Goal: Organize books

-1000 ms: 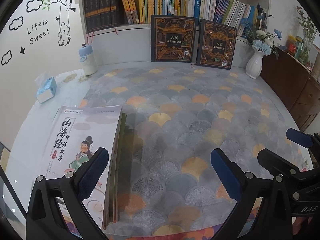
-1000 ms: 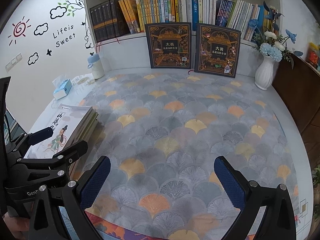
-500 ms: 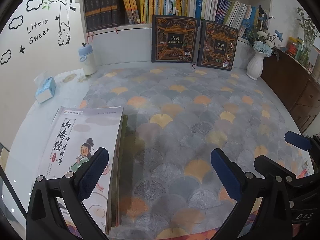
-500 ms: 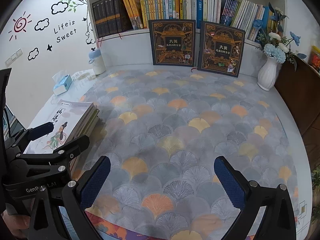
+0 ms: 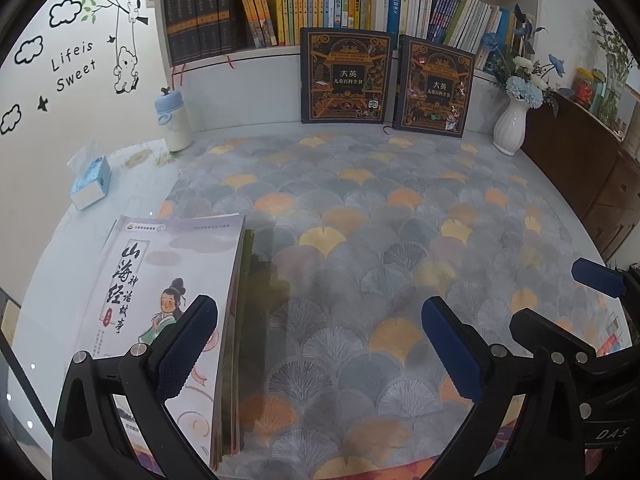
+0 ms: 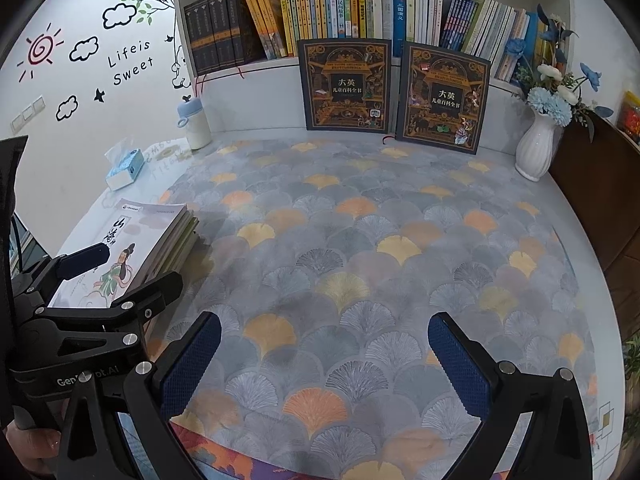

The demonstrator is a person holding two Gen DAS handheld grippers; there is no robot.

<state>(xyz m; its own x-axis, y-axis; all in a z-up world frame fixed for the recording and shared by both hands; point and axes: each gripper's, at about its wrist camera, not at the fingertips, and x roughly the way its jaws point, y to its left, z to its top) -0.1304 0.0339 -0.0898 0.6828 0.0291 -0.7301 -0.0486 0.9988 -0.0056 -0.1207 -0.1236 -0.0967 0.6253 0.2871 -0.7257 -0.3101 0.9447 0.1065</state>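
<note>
Both grippers, left gripper (image 5: 320, 348) and right gripper (image 6: 324, 364), gape empty; book stack (image 5: 168, 312) lies left.

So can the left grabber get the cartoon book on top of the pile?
Probably yes. The left gripper is open, the cartoon book lies right by its left finger, and nothing sits on top of the pile.

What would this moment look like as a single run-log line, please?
left gripper: open, empty, beside book stack | right gripper: open, empty, over mat | two dark books lean against shelf
</note>
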